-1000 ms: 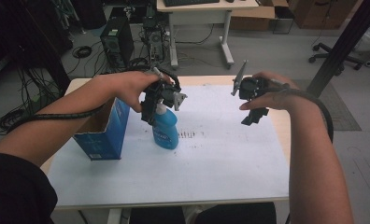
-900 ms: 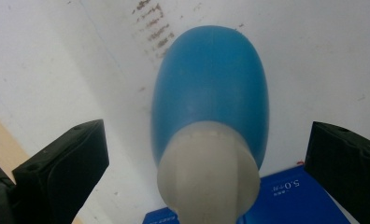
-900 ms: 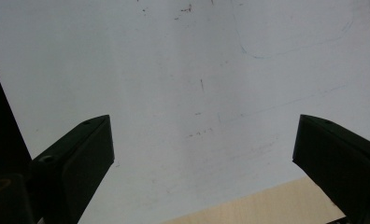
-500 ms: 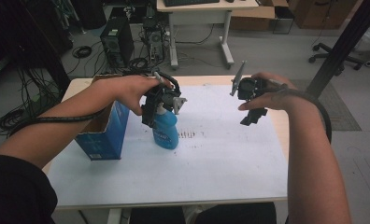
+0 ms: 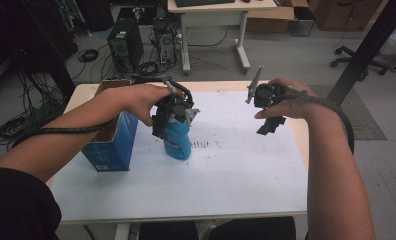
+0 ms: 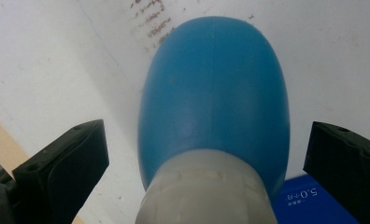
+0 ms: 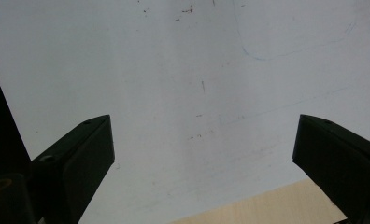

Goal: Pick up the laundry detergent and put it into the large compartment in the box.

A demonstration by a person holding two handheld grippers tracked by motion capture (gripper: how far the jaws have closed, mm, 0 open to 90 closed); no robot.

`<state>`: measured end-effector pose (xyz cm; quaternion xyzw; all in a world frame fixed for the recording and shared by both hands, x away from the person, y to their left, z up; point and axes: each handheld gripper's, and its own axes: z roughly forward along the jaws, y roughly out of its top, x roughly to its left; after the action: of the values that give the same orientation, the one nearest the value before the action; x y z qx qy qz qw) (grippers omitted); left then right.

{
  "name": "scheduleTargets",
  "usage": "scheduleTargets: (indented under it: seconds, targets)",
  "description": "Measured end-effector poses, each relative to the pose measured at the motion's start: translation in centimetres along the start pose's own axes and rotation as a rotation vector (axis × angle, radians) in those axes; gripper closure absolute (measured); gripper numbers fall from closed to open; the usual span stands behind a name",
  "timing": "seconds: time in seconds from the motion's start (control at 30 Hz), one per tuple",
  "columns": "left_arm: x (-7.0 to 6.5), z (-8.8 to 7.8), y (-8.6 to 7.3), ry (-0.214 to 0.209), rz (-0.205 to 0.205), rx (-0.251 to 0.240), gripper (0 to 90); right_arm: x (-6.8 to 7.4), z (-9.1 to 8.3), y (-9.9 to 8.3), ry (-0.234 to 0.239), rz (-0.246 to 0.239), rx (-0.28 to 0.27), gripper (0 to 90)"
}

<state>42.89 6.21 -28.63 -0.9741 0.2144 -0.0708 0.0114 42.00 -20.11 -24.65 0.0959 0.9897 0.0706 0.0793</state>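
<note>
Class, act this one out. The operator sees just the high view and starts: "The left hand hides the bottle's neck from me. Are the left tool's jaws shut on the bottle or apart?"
Observer: Apart. In the left gripper view the left tool is open, one jaw on each side of the bottle, with a gap showing on both sides.
Operator: And the right tool, is anything in it?
Observer: No. The right gripper view shows the right tool open wide, with just the white sheet between its jaws.
</note>
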Motion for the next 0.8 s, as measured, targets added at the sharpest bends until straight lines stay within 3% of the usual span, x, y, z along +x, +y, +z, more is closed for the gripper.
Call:
scheduleTargets:
  seconds: [0.8]
  targets:
    - [0.18,0.3,0.28,0.0,0.02,0.012,11.9,0.07,0.33,-0.07,0.001,0.005,0.003,5.4]
